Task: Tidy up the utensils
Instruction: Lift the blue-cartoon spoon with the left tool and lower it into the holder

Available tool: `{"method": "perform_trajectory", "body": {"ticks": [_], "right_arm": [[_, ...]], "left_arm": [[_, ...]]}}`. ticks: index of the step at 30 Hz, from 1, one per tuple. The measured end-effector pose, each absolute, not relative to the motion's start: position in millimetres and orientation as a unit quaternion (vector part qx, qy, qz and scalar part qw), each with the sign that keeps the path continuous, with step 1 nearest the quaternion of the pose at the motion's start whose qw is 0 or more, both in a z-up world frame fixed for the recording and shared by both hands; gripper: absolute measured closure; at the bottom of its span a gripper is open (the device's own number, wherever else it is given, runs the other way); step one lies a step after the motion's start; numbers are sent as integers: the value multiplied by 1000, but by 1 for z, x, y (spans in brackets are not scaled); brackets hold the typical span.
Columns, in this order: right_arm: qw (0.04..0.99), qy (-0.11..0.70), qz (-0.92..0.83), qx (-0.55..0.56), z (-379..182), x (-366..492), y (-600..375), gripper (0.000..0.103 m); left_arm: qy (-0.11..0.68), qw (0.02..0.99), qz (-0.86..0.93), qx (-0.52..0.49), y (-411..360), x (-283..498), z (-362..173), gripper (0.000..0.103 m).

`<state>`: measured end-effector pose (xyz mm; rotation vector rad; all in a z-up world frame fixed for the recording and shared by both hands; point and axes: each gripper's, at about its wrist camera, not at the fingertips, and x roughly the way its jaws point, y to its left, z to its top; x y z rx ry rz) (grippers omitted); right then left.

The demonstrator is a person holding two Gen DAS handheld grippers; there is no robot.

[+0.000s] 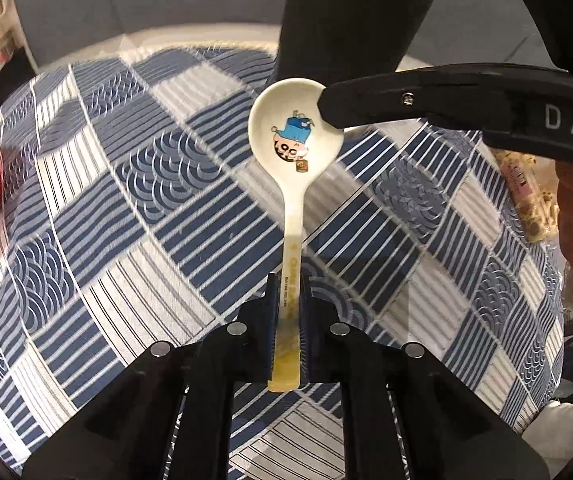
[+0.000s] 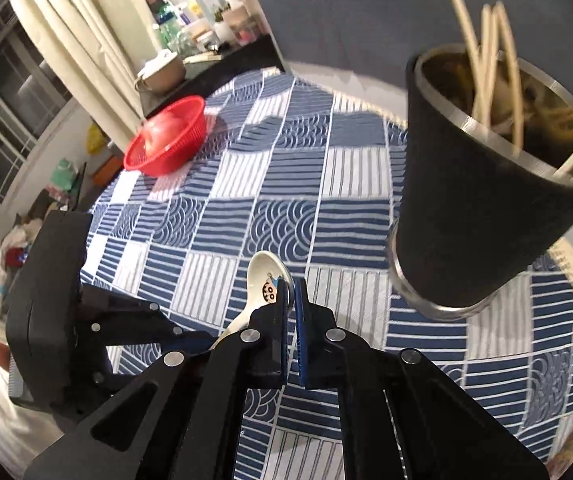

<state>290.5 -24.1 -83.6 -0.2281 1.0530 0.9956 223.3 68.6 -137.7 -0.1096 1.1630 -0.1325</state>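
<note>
While left gripper fingers clamped spoon by handle, long axis ran up frame centre, bowl just below holder. Right gripper fingers nearly shut, gripping nothing, tips beside bowl; holder upper right w/ chopsticks.

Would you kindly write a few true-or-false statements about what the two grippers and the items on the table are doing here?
1. The left gripper clamps the spoon by its handle. True.
2. The right gripper grips the spoon's bowl. False: its nearly closed fingers hold nothing.
3. The black holder contains chopsticks. True.
4. The red basket is upside down. False: it sits upright on the tablecloth.
</note>
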Motion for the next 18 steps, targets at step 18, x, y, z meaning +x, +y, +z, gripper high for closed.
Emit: {"method": "perform_trajectory", "body": {"ticks": [18], "right_arm": [[818, 372, 434, -62, 44, 302, -91, 99]], "left_arm": [[462, 880, -105, 35, 39, 253, -16, 93]]}}
